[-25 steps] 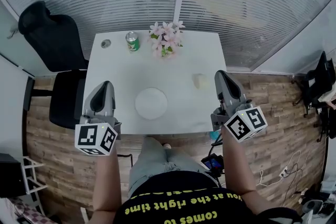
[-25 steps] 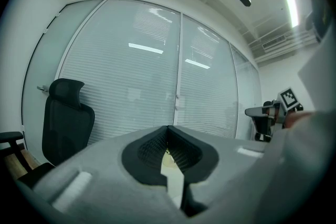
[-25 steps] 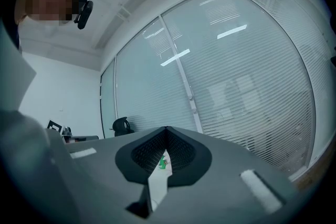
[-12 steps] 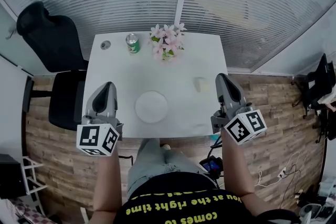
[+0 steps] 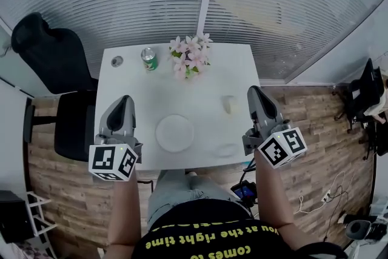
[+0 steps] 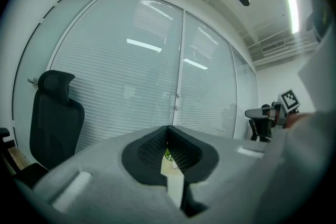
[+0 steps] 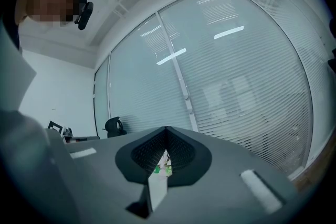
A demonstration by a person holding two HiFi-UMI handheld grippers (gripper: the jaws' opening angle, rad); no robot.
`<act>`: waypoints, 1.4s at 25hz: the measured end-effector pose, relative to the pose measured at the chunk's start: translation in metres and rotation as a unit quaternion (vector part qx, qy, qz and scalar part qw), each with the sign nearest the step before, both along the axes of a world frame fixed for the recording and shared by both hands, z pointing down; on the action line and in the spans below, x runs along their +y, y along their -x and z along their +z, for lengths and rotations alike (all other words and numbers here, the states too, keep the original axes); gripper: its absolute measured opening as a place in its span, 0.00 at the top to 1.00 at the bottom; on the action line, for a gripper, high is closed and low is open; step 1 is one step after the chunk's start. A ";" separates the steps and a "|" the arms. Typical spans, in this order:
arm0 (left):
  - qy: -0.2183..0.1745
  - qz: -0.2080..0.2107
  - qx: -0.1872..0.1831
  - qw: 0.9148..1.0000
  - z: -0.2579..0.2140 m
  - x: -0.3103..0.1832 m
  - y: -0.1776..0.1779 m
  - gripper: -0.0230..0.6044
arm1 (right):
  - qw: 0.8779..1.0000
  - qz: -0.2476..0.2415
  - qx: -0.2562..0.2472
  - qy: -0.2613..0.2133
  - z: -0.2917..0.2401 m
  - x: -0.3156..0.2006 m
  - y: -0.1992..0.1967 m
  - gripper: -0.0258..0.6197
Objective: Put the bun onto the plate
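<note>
Bun [image 5: 228, 104] sits on the table [image 5: 139, 91], right side, apart from the plate [image 5: 174, 133] at front centre. Right gripper [image 5: 253, 91] is just beside the bun and not touching it, jaws pressed together, nothing in them. Left gripper [image 5: 125, 99] is well apart at the table's left edge, jaws also closed and empty. Can [image 5: 148, 59] and flowers [image 5: 190, 56] at the far edge.

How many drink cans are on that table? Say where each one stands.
1. The green can stands upright near the far edge of the white table, left of the pink flowers. The flowers could hide something small behind them.
</note>
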State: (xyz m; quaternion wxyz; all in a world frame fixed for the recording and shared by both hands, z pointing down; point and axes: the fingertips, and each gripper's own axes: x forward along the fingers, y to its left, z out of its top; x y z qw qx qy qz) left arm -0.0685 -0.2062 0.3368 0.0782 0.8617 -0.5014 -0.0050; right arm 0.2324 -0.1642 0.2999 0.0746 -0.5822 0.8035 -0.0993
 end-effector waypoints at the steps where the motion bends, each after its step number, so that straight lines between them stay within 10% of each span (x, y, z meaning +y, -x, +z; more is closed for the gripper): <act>1: 0.000 0.002 0.000 1.000 0.000 -0.004 0.000 0.96 | 1.000 0.002 0.000 0.000 -0.001 -0.003 0.001 0.95; 35: 0.014 0.077 0.004 0.997 0.012 -0.069 0.010 0.96 | 0.998 0.062 -0.002 -0.012 -0.009 -0.048 0.017 0.95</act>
